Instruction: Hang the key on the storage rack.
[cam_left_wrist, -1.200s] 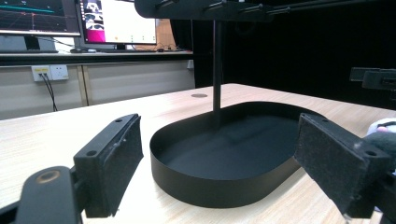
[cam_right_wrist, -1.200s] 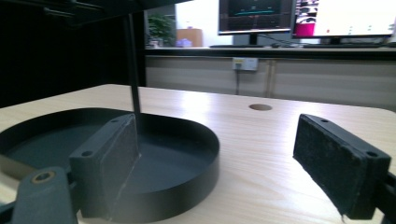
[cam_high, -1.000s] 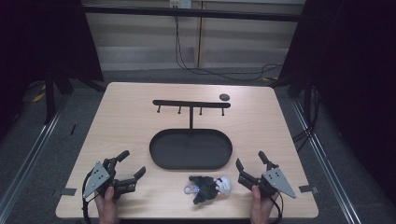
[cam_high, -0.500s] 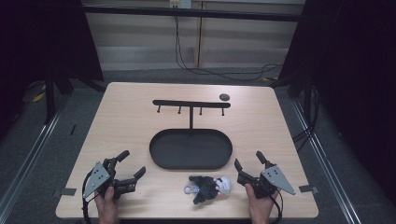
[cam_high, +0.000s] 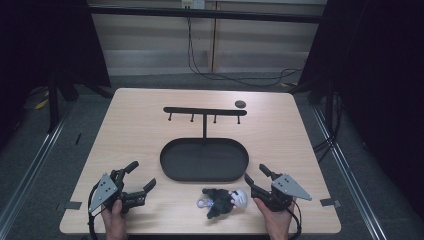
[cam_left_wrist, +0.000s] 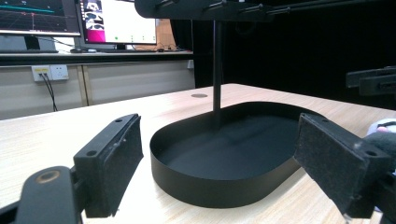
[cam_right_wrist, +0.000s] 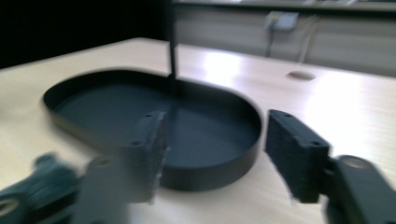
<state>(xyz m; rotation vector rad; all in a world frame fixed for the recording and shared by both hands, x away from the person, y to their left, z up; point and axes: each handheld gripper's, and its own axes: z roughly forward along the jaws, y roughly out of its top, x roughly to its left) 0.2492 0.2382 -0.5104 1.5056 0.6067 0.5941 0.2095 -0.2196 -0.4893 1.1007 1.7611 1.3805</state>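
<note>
Now the landmark is the black oval tray (cam_high: 172, 165), which sits at the middle of the pale wooden surface (cam_high: 140, 125). A thin post rises from the tray's far rim and carries a black crossbar (cam_high: 205, 110) with four short pegs hanging under it. Beyond the right end of that crossbar, farther from the tray, a small dark round disc (cam_high: 240, 104) lies flat on the surface.

Just in front of the tray's near rim, slightly right of its middle, lies a small dark plush toy (cam_high: 218, 201) with a pale round face at its right end and a whitish ring at its left end. It rests on the surface, apart from the tray.

The left tongs (cam_high: 140, 179) sit in front of the tray and to its left, held in a hand (cam_high: 116, 220) at the near edge. The jaws stand wide apart with nothing between them; in the left gripper view the tray (cam_left_wrist: 224, 158) shows across the gap between the two pads (cam_left_wrist: 116, 163).

The right tongs (cam_high: 254, 176) sit in front of the tray and to its right, just right of the toy's pale face, held in the other hand (cam_high: 275, 222). Their jaws also stand wide apart and grip nothing; the right gripper view, which is blurred, looks past them at the tray (cam_right_wrist: 154, 112), with the toy (cam_right_wrist: 32, 186) at the lower left.
</note>
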